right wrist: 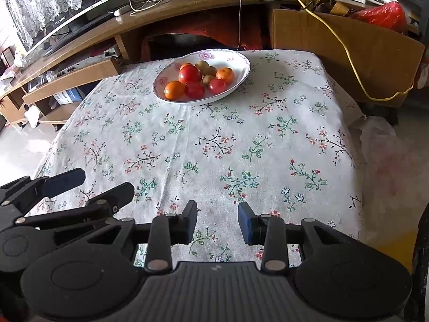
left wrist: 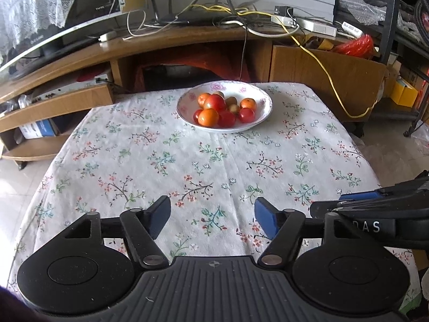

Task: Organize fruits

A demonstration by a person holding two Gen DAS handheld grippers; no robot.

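A white bowl [left wrist: 264, 102] [right wrist: 241, 64] with pink flowers stands at the far end of the table on a floral cloth [left wrist: 187, 161]. It holds red fruits [left wrist: 214, 102] [right wrist: 189, 74], oranges [left wrist: 208, 116] [right wrist: 174, 90] and small brownish-green fruits [right wrist: 201, 65]. My left gripper [left wrist: 212, 206] hovers over the near part of the cloth, open wide, nothing between its blue pads. My right gripper [right wrist: 217, 212] is beside it on the right, with a narrower gap and nothing in it. Each gripper shows in the other's view: the right gripper [left wrist: 343, 201], the left gripper [right wrist: 93, 185].
Behind the table runs a curved wooden TV stand [left wrist: 161, 43] with a router, cables and a television. A cardboard box [left wrist: 327, 75] with a yellow cable [left wrist: 332, 80] over it stands at the back right. The floor drops away at the table's left and right edges.
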